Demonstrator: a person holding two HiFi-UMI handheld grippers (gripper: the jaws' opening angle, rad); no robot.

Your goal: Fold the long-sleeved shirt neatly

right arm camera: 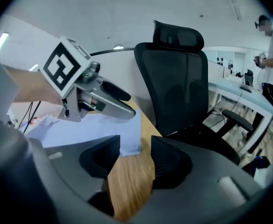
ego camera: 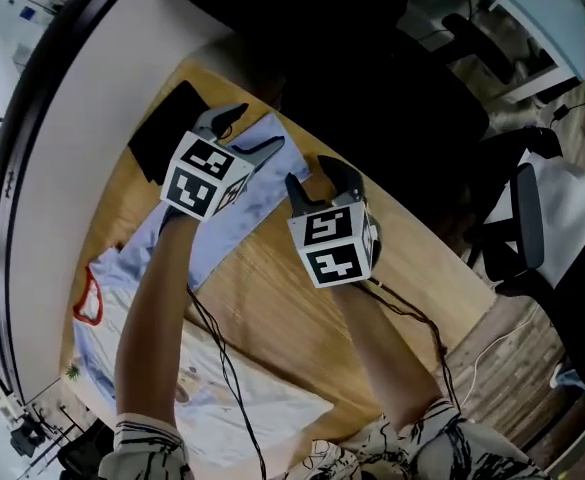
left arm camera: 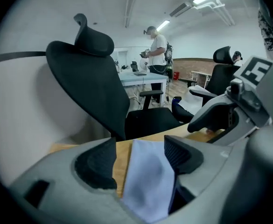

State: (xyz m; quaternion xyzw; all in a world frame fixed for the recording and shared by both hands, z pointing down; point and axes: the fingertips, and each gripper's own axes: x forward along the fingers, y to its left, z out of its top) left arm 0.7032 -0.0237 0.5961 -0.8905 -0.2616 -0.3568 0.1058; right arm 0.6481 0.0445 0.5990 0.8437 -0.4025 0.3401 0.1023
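Observation:
A light blue long-sleeved shirt point(ego camera: 212, 233) with a red collar point(ego camera: 87, 298) lies spread along the left side of the wooden table point(ego camera: 302, 308). My left gripper point(ego camera: 254, 133) hovers low over the shirt's far end. In the left gripper view a strip of the blue cloth point(left arm camera: 148, 181) runs between its jaws, lying against the right pad with bare wood showing beside the left pad; left gripper point(left arm camera: 141, 160) is open. My right gripper point(ego camera: 320, 180) is just to the right, over bare wood beside the shirt's edge point(right arm camera: 127, 141). Right gripper point(right arm camera: 135, 160) is open with only wood between its jaws.
A black office chair point(right arm camera: 180, 78) stands close behind the table's far edge. A flat black object point(ego camera: 167, 128) lies on the table beyond the shirt. Cables point(ego camera: 222, 358) trail from both grippers over the cloth. A person point(left arm camera: 157, 50) stands at desks far off.

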